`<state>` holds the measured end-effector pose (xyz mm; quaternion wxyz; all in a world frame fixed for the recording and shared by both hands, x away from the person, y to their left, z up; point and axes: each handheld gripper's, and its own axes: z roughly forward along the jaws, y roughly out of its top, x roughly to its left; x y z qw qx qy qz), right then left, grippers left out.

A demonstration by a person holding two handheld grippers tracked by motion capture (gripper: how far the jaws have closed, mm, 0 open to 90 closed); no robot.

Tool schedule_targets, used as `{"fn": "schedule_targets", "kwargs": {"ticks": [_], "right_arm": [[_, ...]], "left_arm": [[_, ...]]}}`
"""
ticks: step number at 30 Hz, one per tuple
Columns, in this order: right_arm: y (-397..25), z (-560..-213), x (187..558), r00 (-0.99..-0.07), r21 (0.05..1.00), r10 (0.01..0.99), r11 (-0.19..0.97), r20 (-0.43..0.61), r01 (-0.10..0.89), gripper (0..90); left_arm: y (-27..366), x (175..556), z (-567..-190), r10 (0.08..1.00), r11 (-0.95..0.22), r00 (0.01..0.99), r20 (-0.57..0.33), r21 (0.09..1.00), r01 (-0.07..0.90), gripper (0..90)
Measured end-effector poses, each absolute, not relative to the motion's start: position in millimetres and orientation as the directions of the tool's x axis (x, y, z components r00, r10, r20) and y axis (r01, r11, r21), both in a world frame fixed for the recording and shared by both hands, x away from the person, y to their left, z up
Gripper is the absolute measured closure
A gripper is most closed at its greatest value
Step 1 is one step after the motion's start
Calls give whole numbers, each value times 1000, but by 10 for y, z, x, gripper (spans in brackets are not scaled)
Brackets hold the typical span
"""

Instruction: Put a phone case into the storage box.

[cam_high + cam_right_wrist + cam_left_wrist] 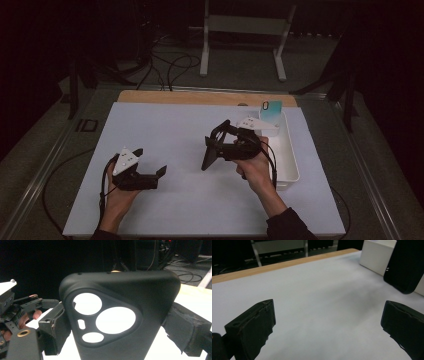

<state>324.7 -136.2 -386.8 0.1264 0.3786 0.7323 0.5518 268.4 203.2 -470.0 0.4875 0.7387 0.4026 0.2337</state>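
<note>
Right gripper view shows right gripper (pixel 117 325) fingers clamping black phone case (pixel 120 315); left gripper (pixel 329 327) fingers apart.

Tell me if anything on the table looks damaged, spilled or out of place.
Nothing is spilled or knocked over. The one sign of wear is the foam pads on the right hand-held gripper, torn and ragged at the edges where they clamp the black phone case. The case itself looks intact.
</note>
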Motion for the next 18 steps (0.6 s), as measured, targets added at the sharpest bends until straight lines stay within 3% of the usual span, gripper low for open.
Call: {"fn": "schedule_targets", "kwargs": {"ticks": [18], "right_arm": [[-1579, -3740, 3316, -641, 911, 739, 91, 209, 402, 141]], "left_arm": [[2294, 2560, -4867, 868, -185, 497, -22, 913, 363, 2]]}}
